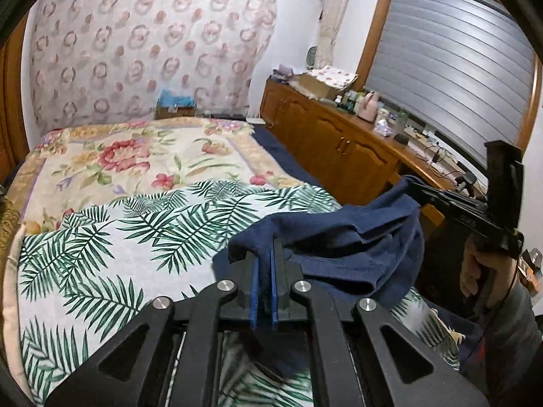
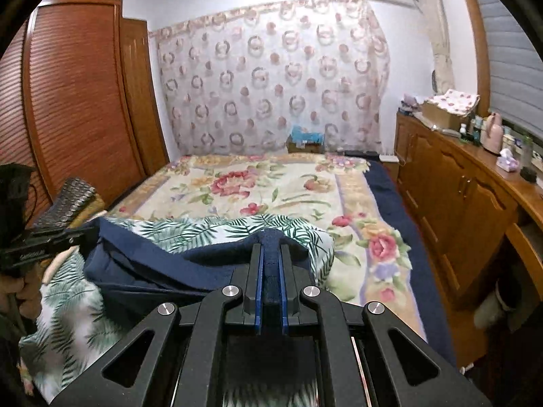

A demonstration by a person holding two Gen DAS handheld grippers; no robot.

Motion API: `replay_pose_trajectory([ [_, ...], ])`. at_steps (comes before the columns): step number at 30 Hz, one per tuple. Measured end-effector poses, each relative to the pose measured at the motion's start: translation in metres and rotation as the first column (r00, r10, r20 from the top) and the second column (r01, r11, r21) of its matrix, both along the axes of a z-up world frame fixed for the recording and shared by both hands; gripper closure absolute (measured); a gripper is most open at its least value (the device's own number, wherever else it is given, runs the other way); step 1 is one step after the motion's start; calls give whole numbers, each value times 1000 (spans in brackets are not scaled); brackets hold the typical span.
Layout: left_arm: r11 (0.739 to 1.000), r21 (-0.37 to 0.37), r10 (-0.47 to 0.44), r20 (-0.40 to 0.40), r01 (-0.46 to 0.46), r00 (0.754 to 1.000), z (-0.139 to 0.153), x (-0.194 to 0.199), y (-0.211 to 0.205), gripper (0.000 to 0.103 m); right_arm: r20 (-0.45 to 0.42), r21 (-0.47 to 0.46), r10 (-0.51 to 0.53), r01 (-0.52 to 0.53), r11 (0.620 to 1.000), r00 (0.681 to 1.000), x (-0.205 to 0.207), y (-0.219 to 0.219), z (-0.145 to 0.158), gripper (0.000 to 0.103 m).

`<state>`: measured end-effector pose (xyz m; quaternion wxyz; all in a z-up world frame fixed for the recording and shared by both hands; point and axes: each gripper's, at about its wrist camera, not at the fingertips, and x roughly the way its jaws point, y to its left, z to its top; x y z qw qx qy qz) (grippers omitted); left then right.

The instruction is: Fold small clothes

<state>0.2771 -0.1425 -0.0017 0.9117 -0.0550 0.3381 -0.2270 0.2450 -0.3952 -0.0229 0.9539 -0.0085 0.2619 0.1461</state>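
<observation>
Both of my grippers are clamped on the same navy garment [image 1: 339, 247]. The left hand-held gripper [image 1: 266, 264] has its blue pads nearly together with a fold of navy cloth pinched at the tips. The right hand-held gripper [image 2: 271, 271] is equally tight, a ribbed navy strip running straight down the slot between its fingers. In the left wrist view the right hand-held gripper [image 1: 417, 190] also shows from the side, biting the far corner of the cloth, with a hand [image 1: 475, 268] on its grip below.

The garment hangs slack between the two grips, above the palm-leaf sheet [image 1: 112, 247] on the bed [image 1: 118, 156]. Its long axis runs gripper to gripper, across the near end of the bed. From my left it stretches off to the right and slightly up; from my right it trails left and down toward the left unit [image 2: 51, 240]. Neither hand is nearer, each holds one end. My read: the next move depends on bringing that span down flat onto the leaf sheet.

Hard to make out: what kind of garment it is, since it's bunched and sagging, with its lower edge cut off behind the left gripper's frame. I can't tell whether the drooping middle touches the sheet. Near foreground is blurred in both views.
</observation>
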Motion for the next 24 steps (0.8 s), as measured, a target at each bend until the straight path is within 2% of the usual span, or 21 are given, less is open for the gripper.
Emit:
replay_pose_trajectory([
  [3, 1000, 5, 3, -13, -3, 1000, -4, 9, 3, 94, -50, -37, -2, 0, 999, 999, 37, 7, -8, 96],
  [5, 1000, 14, 19, 16, -19, 1000, 0, 10, 6, 73, -75, -46, -5, 1, 999, 997, 55, 9, -14, 96],
  [7, 999, 26, 25, 58, -26, 998, 4, 9, 9, 58, -85, -55, -15, 11, 998, 996, 71, 10, -15, 96],
  [9, 1000, 28, 13, 55, -14, 998, 5, 9, 12, 53, -87, -43, -20, 17, 999, 996, 77, 9, -17, 94],
  [10, 1000, 30, 4, 41, -5, 999, 3, 8, 14, 44, -85, -41, -28, 25, 999, 996, 77, 12, -8, 90],
  [11, 1000, 31, -5, 32, 4, 999, 1, 7, 14, 36, -75, -47, -47, 44, 998, 996, 73, 11, -5, 81],
  [12, 999, 36, -20, 20, 20, 1000, -2, 5, 13, 34, -59, -50, -58, 55, 997, 997, 65, 9, -1, 71],
  [13, 999, 45, -31, 11, 31, 999, -6, 3, 12, 34, -36, -48, -63, 62, 997, 997, 57, 8, 3, 67],
  [15, 996, 74, -54, -14, 55, 998, -15, -2, 8, 34, 3, -30, -76, 76, 997, 997, 46, 2, 12, 52],
  [19, 988, 127, -88, -42, 93, 995, -26, -3, -6, 34, 10, -13, -51, 51, 999, 999, 20, -11, 17, 50],
  [24, 978, 166, -114, -84, 127, 990, -39, 14, -29, 34, -117, -47, 55, -61, 997, 992, 25, 5, -5, 49],
])
